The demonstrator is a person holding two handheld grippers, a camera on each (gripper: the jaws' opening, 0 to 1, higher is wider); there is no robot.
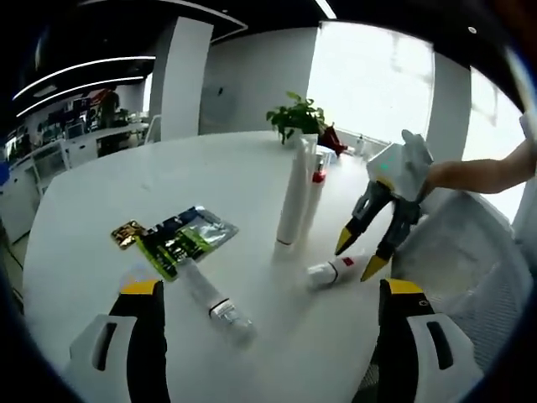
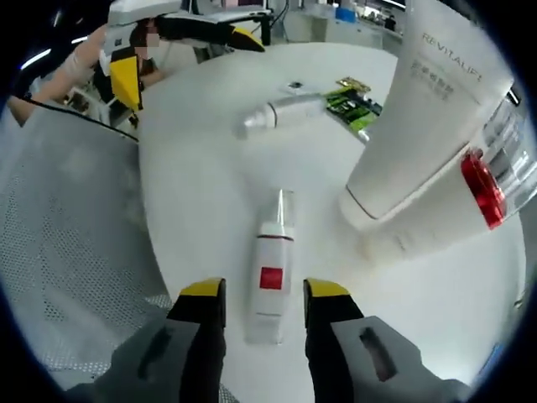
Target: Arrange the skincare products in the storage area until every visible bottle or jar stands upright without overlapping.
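White round table point(image 1: 101, 193), bright windows point(image 1: 369, 75), white pillar point(image 1: 180, 75).

A round white table point(image 1: 101, 210) carried a flat foil packet point(image 1: 186, 238) with green print, and a small gold-and-black sachet point(image 1: 127, 234) touched its far corner. A leafy potted plant point(image 1: 295, 118) stood at the far edge — before bright windows point(image 1: 369, 80). Beside the table sat a grey mesh chair point(image 2: 67, 227).

Left gripper view: high, far, facing across table point(image 1: 126, 185). Right gripper view: low, close over lying bottle point(image 2: 270, 277). Shared: bottle, upright tubes point(image 1: 295, 197).
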